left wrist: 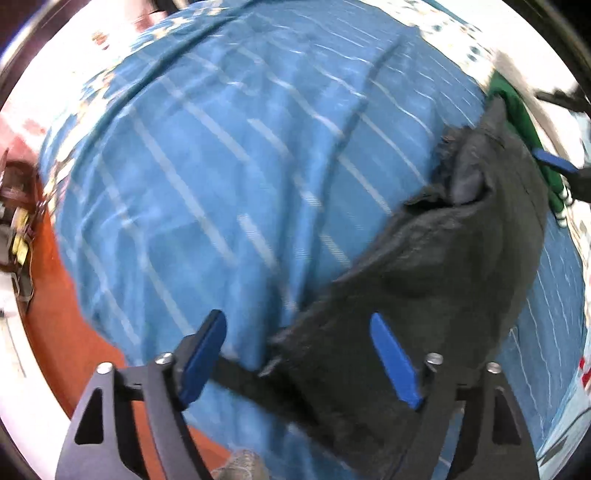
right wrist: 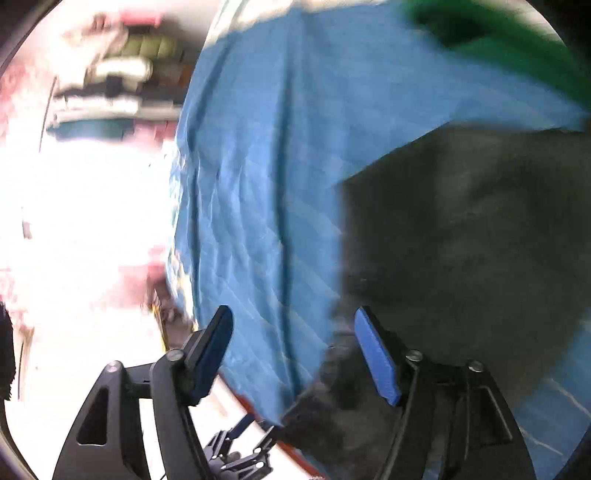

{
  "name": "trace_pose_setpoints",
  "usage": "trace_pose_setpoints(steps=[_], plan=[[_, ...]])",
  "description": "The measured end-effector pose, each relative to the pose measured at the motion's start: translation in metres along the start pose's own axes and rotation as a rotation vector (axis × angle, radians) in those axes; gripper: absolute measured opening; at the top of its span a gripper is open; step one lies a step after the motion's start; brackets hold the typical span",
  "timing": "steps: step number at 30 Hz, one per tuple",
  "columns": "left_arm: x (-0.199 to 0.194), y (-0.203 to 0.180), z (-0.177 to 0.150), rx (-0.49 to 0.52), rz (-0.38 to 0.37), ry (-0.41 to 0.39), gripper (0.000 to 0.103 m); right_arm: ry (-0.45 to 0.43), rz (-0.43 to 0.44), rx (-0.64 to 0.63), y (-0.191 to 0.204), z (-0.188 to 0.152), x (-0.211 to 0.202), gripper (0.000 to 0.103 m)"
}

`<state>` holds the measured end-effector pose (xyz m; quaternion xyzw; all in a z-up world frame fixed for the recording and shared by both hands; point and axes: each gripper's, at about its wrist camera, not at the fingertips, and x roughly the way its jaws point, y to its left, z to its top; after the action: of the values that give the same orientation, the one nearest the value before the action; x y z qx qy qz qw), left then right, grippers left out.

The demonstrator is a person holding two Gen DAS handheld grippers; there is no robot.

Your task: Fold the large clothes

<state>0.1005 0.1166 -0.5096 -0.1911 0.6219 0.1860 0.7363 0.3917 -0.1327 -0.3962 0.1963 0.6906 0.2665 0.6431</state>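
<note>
This looks like a bedroom in a home. A blue checked bedsheet (left wrist: 229,192) covers a wide soft surface, over a floral patterned spread (left wrist: 436,22) showing at twelve o'clock. An orange-red floor (left wrist: 88,354) lies at eight o'clock. In the right wrist view, blurred cluttered shelves (right wrist: 118,74) sit at ten o'clock.

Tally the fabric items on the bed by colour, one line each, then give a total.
Blue checked bedcover: 1
Dark grey garment: 1
Green garment: 1
Total: 3
</note>
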Motion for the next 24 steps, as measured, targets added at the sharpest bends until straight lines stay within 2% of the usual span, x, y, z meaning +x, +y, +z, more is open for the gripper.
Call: trace_pose_setpoints(steps=[1,2,3,5,6,8,9,10,13,14,16,17,19,20,23,24], plan=[[0.009,-0.010,0.000,0.011,-0.002,0.007,0.085,-0.049,-0.096,0.031,-0.029,0.001,-0.021,0.074],[0.020,-0.019,-0.001,0.017,0.008,0.018,0.085,-0.070,-0.149,0.055,-0.047,0.001,-0.031,0.074],[0.033,-0.027,-0.002,0.023,0.033,0.034,0.085,-0.096,-0.211,0.108,-0.082,0.001,-0.043,0.074],[0.064,-0.034,-0.009,0.049,0.118,0.058,0.090,-0.090,-0.239,0.180,-0.135,0.003,-0.045,0.074],[0.073,-0.032,-0.012,0.046,0.128,0.054,0.097,-0.070,-0.218,0.218,-0.165,0.006,-0.039,0.074],[0.075,-0.025,-0.012,0.003,0.093,0.060,0.099,-0.044,-0.097,0.266,-0.205,0.013,-0.019,0.074],[0.075,-0.024,-0.012,-0.003,0.083,0.064,0.100,-0.031,-0.001,0.285,-0.221,0.017,-0.005,0.074],[0.074,-0.024,-0.013,0.004,0.086,0.067,0.100,-0.031,0.078,0.287,-0.228,0.021,0.006,0.076],[0.071,-0.023,-0.013,0.028,0.105,0.070,0.100,-0.109,0.183,0.197,-0.217,0.033,0.018,0.074],[0.070,-0.024,-0.013,0.039,0.117,0.070,0.100,-0.127,0.178,0.178,-0.213,0.035,0.020,0.071],[0.068,-0.025,-0.012,0.050,0.136,0.068,0.100,-0.153,0.136,0.156,-0.204,0.031,0.022,0.033],[0.068,-0.026,-0.006,0.058,0.147,0.065,0.100,-0.167,0.133,0.180,-0.205,0.029,0.020,0.031],[0.064,-0.031,0.002,0.071,0.173,0.063,0.100,-0.220,0.172,0.289,-0.217,0.015,0.003,0.015],[0.060,-0.032,0.004,0.076,0.184,0.056,0.100,-0.250,0.192,0.339,-0.223,0.003,-0.010,0.014],[0.038,-0.032,0.005,0.089,0.215,0.022,0.100,-0.328,0.168,0.471,-0.246,-0.052,-0.064,0.012],[0.027,-0.031,0.005,0.088,0.214,0.007,0.100,-0.346,0.162,0.553,-0.261,-0.081,-0.084,0.012]])
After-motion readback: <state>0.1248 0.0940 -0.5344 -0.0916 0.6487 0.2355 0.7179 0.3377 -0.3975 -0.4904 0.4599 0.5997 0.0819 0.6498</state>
